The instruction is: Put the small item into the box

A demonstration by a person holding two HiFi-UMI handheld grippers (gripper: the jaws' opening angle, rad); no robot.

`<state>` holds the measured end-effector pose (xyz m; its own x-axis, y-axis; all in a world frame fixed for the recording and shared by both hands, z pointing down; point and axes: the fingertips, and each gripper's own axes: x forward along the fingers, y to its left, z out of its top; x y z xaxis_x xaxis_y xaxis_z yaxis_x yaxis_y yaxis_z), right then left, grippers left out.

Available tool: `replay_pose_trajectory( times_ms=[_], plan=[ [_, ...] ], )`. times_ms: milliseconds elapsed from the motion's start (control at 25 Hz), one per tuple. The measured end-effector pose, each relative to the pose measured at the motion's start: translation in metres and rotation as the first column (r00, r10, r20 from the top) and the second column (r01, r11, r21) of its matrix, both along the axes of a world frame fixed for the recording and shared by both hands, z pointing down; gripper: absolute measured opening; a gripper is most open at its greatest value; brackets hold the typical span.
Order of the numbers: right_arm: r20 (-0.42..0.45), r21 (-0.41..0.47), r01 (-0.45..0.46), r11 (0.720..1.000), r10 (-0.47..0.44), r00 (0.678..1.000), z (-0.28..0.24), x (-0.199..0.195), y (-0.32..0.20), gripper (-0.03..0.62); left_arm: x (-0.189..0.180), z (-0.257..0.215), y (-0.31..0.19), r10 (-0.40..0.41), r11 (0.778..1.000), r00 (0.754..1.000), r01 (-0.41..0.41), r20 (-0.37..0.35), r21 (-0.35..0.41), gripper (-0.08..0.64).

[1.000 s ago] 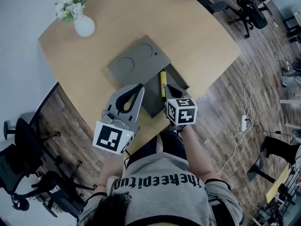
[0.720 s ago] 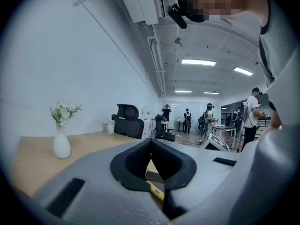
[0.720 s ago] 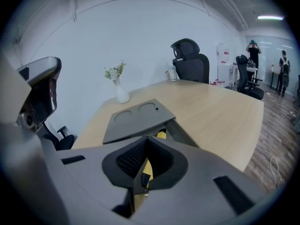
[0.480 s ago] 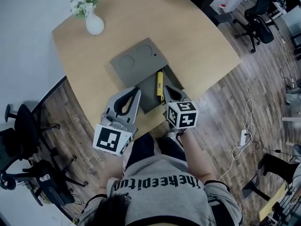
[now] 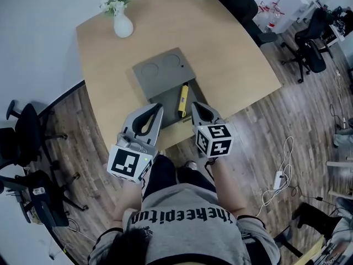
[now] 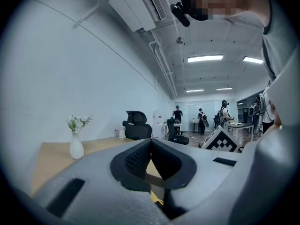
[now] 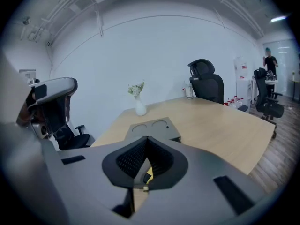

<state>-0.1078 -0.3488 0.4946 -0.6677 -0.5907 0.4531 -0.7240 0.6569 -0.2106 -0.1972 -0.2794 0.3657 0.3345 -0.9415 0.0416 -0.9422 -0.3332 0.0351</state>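
Note:
A grey box [image 5: 167, 105] lies open on the wooden table [image 5: 231, 54]. Its lid [image 5: 164, 68], with two round recesses, is folded back behind it. A small yellow item [image 5: 182, 99] lies inside the box, and shows as a yellow sliver [image 7: 148, 176] through the right jaws. My left gripper [image 5: 159, 109] hovers at the box's near left corner, shut and empty. Just right of the item, at the near right corner, my right gripper [image 5: 194, 108] is shut too, holding nothing. In the gripper views both the left gripper [image 6: 150, 142] and the right gripper [image 7: 147, 139] show their tips touching.
A white vase with flowers [image 5: 122, 22] stands at the table's far left corner. Office chairs [image 5: 22, 142] stand on the wood floor left of the table and more [image 5: 306, 54] at the far right. A cable with a charger [image 5: 277, 176] lies on the floor to the right. People stand far off [image 6: 201, 121].
Both grippers have drawn back a little from the box toward the table's near edge. The yellow item stays in the box. The head view has shifted, showing more floor.

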Motion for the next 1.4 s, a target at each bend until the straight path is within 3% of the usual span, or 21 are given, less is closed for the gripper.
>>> replay_pose_trajectory(
  times_ms=[600, 1000, 1400],
  plan=[
    [0.055, 0.184, 0.113, 0.976, -0.125, 0.991, -0.069, 0.034, 0.028, 0.006, 0.039, -0.027, 0.034, -0.100, 0.992, 0.995, 0.098, 0.019, 0.075, 0.015],
    [0.092, 0.295, 0.131, 0.947, -0.165, 0.982, -0.110, 0.067, 0.054, 0.006, 0.071, -0.045, 0.059, -0.133, 0.985, 0.990, 0.126, 0.052, 0.122, 0.015],
    [0.150, 0.342, 0.135, 0.930, -0.196, 0.969, -0.138, 0.100, 0.078, 0.006, 0.100, -0.056, 0.086, -0.169, 0.976, 0.983, 0.157, 0.070, 0.149, 0.015]
  ],
)
